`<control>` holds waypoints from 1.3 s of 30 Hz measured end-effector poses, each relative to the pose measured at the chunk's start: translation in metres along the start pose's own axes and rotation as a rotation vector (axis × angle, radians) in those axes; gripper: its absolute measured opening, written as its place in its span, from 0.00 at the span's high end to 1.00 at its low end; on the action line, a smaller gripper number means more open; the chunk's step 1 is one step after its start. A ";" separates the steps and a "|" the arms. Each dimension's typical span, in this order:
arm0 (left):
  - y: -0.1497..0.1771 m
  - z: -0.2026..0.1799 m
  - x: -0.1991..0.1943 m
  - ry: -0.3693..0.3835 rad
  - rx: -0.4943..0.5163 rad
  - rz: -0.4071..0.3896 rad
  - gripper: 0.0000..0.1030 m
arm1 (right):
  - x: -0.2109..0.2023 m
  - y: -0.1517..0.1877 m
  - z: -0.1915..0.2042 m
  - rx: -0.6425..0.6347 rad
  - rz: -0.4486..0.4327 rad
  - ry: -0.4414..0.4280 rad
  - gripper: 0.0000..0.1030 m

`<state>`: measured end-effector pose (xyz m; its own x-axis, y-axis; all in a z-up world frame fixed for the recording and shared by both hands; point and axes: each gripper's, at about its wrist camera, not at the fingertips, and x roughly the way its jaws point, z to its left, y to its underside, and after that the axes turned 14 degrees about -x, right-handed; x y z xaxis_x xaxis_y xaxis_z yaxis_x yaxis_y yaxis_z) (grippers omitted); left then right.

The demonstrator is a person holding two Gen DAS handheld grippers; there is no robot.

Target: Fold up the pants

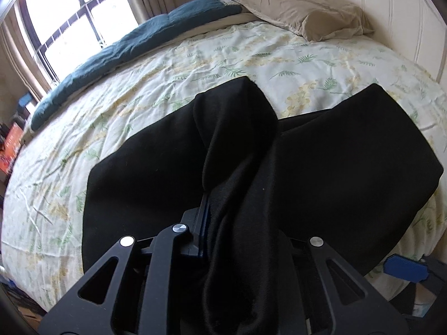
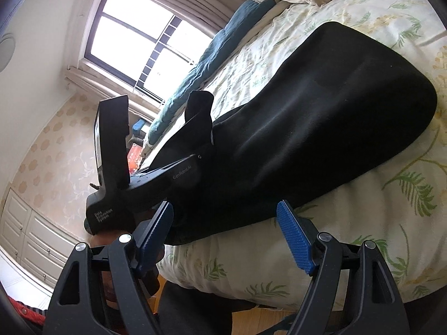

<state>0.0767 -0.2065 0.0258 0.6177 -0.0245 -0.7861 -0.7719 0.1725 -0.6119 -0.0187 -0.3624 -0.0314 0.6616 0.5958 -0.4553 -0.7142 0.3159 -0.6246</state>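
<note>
Two grippers: left gripper ("GenRobot.AI") clenched on pants, right gripper released.

Black pants drape over the left gripper, hiding its fingertips.
</note>
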 end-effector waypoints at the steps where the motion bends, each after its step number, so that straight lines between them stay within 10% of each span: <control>1: 0.001 -0.001 -0.001 -0.002 0.005 -0.007 0.84 | -0.001 -0.001 0.002 0.000 -0.002 0.004 0.26; 4: 0.003 -0.003 -0.007 -0.005 0.024 -0.044 0.72 | -0.006 -0.002 0.001 0.008 -0.010 0.020 0.26; 8: 0.007 -0.005 -0.026 0.028 0.040 -0.109 0.20 | -0.010 -0.002 -0.001 0.012 -0.017 0.045 0.27; 12: 0.011 -0.003 -0.046 0.060 0.048 -0.146 0.11 | -0.012 -0.003 0.000 0.015 -0.018 0.064 0.27; 26: 0.023 0.151 -0.061 0.094 -0.327 -0.083 0.09 | 0.013 -0.047 0.014 -0.024 0.003 0.000 0.23; 39: 0.071 0.239 -0.027 0.011 -0.505 0.026 0.09 | 0.127 -0.088 0.017 -0.051 0.258 -0.119 0.24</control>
<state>0.0411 0.0415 0.0243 0.5976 -0.0372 -0.8009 -0.7652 -0.3247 -0.5559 0.1238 -0.3021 -0.0235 0.4260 0.7351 -0.5274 -0.8409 0.1066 -0.5306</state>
